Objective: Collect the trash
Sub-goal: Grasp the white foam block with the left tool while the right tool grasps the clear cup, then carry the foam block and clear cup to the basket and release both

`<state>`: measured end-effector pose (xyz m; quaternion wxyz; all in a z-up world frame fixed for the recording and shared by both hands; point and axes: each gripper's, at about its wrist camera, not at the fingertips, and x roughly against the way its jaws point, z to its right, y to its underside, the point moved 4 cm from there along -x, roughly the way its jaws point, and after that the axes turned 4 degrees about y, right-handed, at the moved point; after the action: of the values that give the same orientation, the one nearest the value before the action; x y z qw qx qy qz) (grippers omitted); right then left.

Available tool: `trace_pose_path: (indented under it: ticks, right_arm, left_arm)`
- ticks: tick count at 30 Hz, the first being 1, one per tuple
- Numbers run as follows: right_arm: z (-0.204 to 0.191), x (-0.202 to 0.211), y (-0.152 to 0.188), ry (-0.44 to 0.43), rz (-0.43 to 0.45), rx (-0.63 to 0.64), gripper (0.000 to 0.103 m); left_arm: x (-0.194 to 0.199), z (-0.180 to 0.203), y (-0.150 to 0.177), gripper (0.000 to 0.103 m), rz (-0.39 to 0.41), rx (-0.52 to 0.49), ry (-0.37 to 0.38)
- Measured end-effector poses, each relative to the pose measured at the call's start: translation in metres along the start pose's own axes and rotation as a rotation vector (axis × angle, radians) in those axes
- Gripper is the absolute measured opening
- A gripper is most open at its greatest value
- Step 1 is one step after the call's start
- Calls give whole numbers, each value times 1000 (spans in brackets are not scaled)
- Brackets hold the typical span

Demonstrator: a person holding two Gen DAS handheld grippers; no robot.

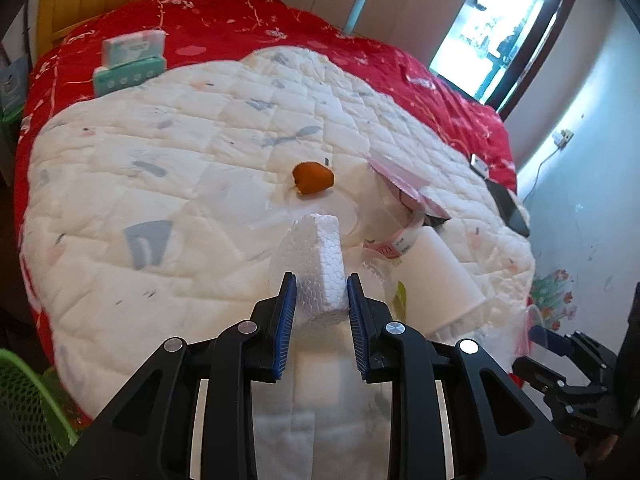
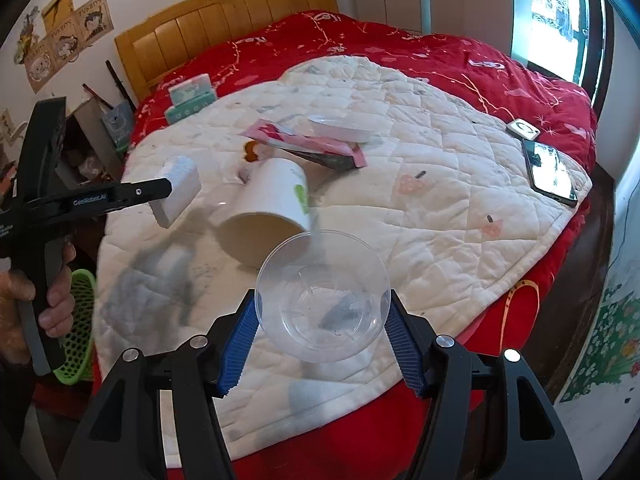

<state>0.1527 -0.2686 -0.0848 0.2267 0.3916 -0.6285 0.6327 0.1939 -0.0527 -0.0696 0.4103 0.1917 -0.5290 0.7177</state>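
My left gripper is shut on a white foam block and holds it above the white quilt; the block also shows in the right wrist view. My right gripper is shut on a clear plastic cup, lifted over the bed. On the quilt lie a white paper cup on its side, an orange peel, a pink wrapper and a white lid.
A green mesh basket stands at the bed's left side. A tissue pack lies on the red blanket near the wooden headboard. A phone and a small white device lie at the quilt's right edge.
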Motion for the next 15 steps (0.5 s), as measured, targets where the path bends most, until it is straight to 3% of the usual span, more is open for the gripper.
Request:
trace_pose_path:
  ticks: [6,15]
  right_arm:
    - [-30,18,4,-36,22,34,60]
    - [-94,29,10,-127,28,101,60]
  left_arm:
    - [53,-14,20,25,44,9,-34]
    - [131,-65,63,25,121,115,-94]
